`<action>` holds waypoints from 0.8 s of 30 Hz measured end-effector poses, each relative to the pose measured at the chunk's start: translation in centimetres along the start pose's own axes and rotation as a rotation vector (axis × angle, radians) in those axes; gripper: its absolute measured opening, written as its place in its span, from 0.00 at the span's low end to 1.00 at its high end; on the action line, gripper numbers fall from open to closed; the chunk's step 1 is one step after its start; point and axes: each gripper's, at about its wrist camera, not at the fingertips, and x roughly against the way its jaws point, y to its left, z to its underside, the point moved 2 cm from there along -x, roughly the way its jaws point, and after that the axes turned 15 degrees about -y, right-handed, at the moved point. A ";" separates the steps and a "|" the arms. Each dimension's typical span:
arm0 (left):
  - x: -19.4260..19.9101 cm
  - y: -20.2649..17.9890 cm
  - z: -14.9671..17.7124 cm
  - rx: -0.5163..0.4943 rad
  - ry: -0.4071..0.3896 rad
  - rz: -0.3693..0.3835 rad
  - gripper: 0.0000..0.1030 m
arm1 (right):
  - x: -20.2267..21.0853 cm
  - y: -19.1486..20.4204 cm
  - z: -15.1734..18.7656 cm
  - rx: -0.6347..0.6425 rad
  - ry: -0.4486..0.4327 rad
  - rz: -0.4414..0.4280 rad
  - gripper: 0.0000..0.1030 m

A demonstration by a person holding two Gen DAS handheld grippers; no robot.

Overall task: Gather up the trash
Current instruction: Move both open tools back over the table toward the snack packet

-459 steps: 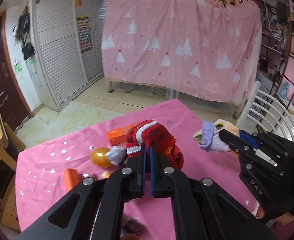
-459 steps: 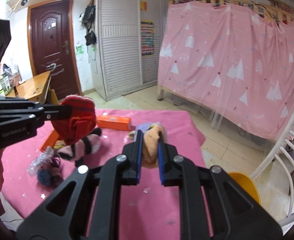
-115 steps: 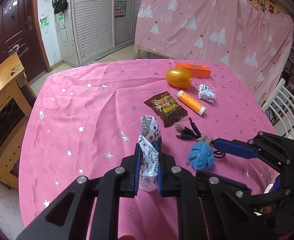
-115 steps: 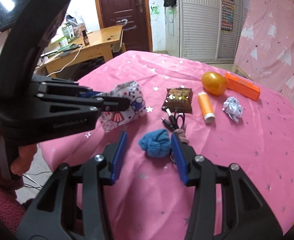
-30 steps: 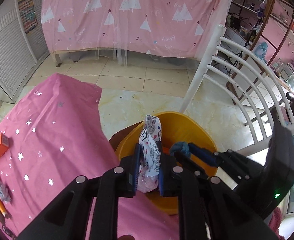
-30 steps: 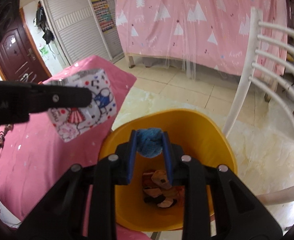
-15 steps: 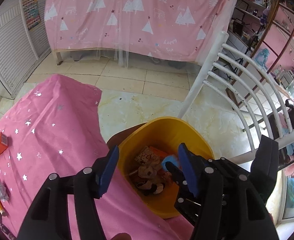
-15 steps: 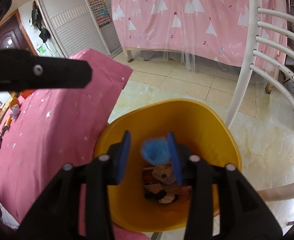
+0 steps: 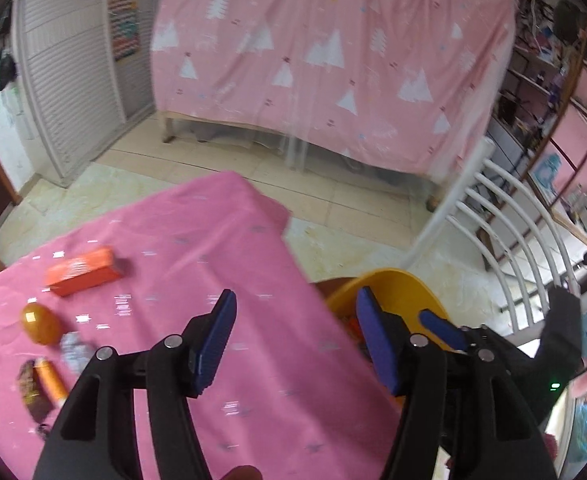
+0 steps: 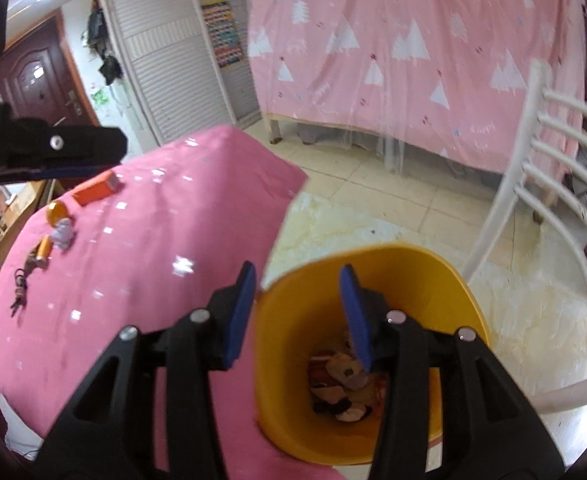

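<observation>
My left gripper [image 9: 295,336] is open and empty above the pink table's right edge. My right gripper [image 10: 299,310] is open and empty over the rim of the yellow bin [image 10: 433,276], which holds several pieces of trash [image 10: 343,384]. The bin also shows in the left wrist view [image 9: 397,292]. On the pink tablecloth [image 9: 213,264] lie an orange box [image 9: 83,270], a golden egg [image 9: 41,324], a crumpled white paper [image 9: 73,350], an orange tube [image 9: 51,380] and a dark snack wrapper [image 9: 33,392]. The right wrist view shows the box [image 10: 97,190], egg [image 10: 57,212] and paper [image 10: 63,236] too.
A white slatted chair [image 10: 553,208] stands right of the bin. A pink tree-print curtain [image 9: 333,60] hangs behind. White louvred doors [image 9: 65,64] and a brown door [image 10: 41,80] are at the left. A cable [image 10: 21,280] lies on the table's left part.
Both grippers opened and dropped the printed wrapper and the blue ball into the bin. Both have since swung left, away from the bin and toward the table.
</observation>
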 end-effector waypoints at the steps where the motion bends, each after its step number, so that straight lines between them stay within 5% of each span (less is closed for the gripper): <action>1: 0.6 1.3 -0.1 0.011 -0.010 -0.016 0.56 | 0.0 0.9 -0.3 0.013 -0.007 -0.011 0.40; 15: 7.0 16.7 1.6 0.065 -0.044 -0.249 0.57 | -2.1 13.4 -1.7 0.164 0.005 -0.175 0.40; 24: 7.9 24.1 5.1 0.142 0.000 -0.315 0.58 | -3.5 19.6 -1.3 0.254 0.047 -0.231 0.40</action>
